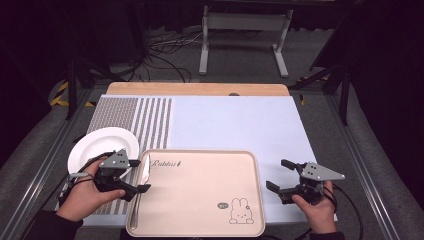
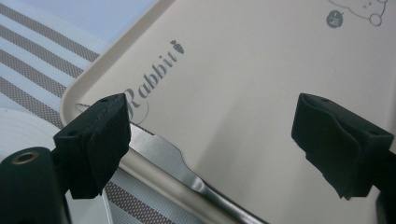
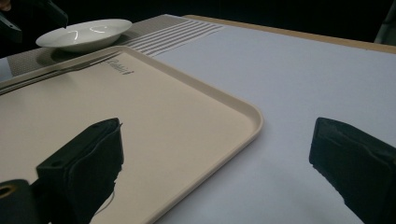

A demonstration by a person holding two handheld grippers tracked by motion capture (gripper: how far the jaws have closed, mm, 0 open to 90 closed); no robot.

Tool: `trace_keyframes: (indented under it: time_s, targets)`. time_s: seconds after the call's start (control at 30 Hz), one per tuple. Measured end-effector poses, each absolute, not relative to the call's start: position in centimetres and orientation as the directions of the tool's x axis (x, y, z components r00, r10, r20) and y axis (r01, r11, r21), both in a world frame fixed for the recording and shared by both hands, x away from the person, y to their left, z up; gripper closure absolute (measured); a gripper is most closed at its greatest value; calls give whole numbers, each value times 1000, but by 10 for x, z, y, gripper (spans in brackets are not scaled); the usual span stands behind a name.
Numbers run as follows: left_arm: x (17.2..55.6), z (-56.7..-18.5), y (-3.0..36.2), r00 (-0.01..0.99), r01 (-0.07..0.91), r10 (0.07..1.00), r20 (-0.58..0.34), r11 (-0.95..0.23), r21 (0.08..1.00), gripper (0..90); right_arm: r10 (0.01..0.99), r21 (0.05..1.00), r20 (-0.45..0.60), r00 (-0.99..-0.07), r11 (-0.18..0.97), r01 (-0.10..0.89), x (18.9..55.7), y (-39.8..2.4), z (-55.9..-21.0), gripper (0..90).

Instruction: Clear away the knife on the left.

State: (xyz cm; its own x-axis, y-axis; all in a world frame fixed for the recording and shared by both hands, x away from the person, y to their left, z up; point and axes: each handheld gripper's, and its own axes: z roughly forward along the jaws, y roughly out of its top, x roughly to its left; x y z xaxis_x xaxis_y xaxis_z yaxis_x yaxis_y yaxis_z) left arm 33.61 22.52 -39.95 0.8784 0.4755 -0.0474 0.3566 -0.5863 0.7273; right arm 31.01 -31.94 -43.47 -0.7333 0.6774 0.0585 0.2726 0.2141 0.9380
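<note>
A beige tray (image 1: 200,200) printed with a rabbit lies at the table's near edge. A metal knife (image 1: 141,185) rests along its left rim, blade toward the far side. My left gripper (image 1: 141,175) hovers open just over the knife, with one jaw on each side of the blade (image 2: 173,158) and the tray floor (image 2: 243,70) beyond. A white plate (image 1: 102,146) sits left of the tray. My right gripper (image 1: 277,174) is open beside the tray's right rim (image 3: 252,116), holding nothing.
A striped placemat (image 1: 147,125) lies under the plate, and a pale mat (image 1: 235,122) covers the rest of the wooden table (image 1: 200,89). Beyond the table are cables and a white stand (image 1: 245,35) on the floor.
</note>
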Motion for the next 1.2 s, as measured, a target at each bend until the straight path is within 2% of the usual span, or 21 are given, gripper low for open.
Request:
trace_keyframes:
  time_s: [0.3, 0.43, 0.9, 1.2]
  targets:
    - [327, -400, 243, 872, 303, 489, -34, -485, 820, 107, 673, 940, 52, -737, 217, 264, 310, -320, -434, 31]
    - [324, -401, 257, 864, 295, 501, -42, -437, 850, 63, 671, 941, 50, -740, 217, 261, 310, -320, -434, 30]
    - [310, -420, 286, 844, 248, 535, -38, -325, 913, 45, 666, 942, 46, -745, 220, 254, 309, -320, -434, 28]
    - [306, -440, 303, 830, 238, 556, -38, -293, 926, 42, 665, 943, 44, -746, 218, 250, 310, -320, -435, 27]
